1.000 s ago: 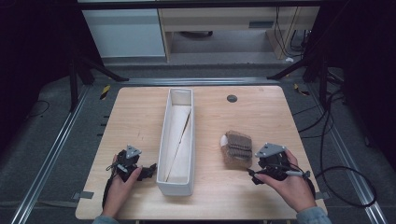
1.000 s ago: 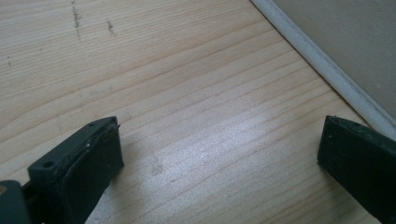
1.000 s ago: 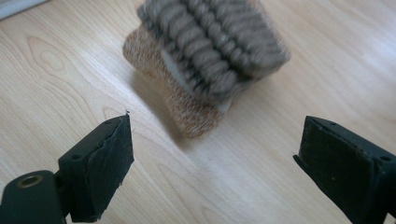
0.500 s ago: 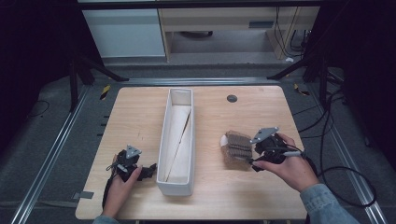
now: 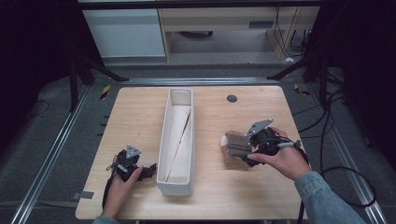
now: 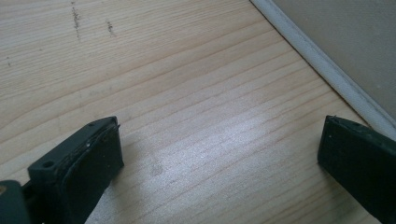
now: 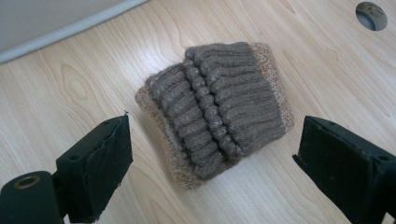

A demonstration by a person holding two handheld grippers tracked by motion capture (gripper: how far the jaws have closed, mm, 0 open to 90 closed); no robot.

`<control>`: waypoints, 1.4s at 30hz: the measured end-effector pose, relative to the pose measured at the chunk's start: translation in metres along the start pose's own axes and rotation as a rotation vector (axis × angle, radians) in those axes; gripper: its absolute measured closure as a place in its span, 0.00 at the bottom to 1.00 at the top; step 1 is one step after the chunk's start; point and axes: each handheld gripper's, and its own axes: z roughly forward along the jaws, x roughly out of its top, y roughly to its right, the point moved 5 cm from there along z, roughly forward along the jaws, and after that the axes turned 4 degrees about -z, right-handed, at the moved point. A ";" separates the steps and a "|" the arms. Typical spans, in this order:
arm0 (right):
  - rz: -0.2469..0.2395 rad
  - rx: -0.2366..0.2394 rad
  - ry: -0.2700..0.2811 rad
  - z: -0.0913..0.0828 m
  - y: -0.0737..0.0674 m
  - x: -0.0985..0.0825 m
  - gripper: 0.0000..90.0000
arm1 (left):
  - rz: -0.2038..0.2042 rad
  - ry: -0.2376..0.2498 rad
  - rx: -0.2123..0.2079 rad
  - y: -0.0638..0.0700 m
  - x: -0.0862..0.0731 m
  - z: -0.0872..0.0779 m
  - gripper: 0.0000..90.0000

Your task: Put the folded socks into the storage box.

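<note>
Folded brown knit piece (image 7: 217, 109) (ribbed, looks like a sock or cuff pair, cannot tell which) lies flat on the table (image 5: 140, 112), right of the long white bin (image 5: 177, 140) and well apart from it. In the right gripper view it sits ahead of the jaws, between their lines, not touched yet. A paler knit layer peeks out under the ribbed top.

Right gripper (image 5: 246, 150) is spread wide, nothing in it; its jaws have just been opening again after a small dip, and the knit is not between the pads. Step in hand, as I judge it: approach to grasp the knit.

To do it well:
- keep jaws wide until both pads (image 7: 100, 163) pass the bundle's sides
- come down low to the wood so the bottom pale layer gets caught too, else the stack may split
- bite across the ribbed middle, not the loose edge, so it does not unfold on lift
- close firmly; soft knit compresses

Left gripper (image 6: 219, 163) rests released on the table beside the bin wall, holding nothing; it's near enough to steady the bin if needed. Dark round hole (image 5: 232, 98) in the tabletop is far off, no issue.
</note>
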 end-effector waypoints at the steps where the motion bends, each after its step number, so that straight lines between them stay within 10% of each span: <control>1: -0.006 0.000 -0.010 0.001 0.001 0.000 0.13 | 0.000 0.000 0.000 0.000 0.000 0.000 0.00; 15: -0.098 0.063 -0.026 0.025 -0.005 0.009 0.12 | 0.002 -0.002 0.000 0.000 0.000 0.000 0.00; 42: -0.193 0.034 -0.112 0.072 -0.009 -0.002 0.09 | 0.002 0.000 -0.003 0.001 0.001 0.001 0.00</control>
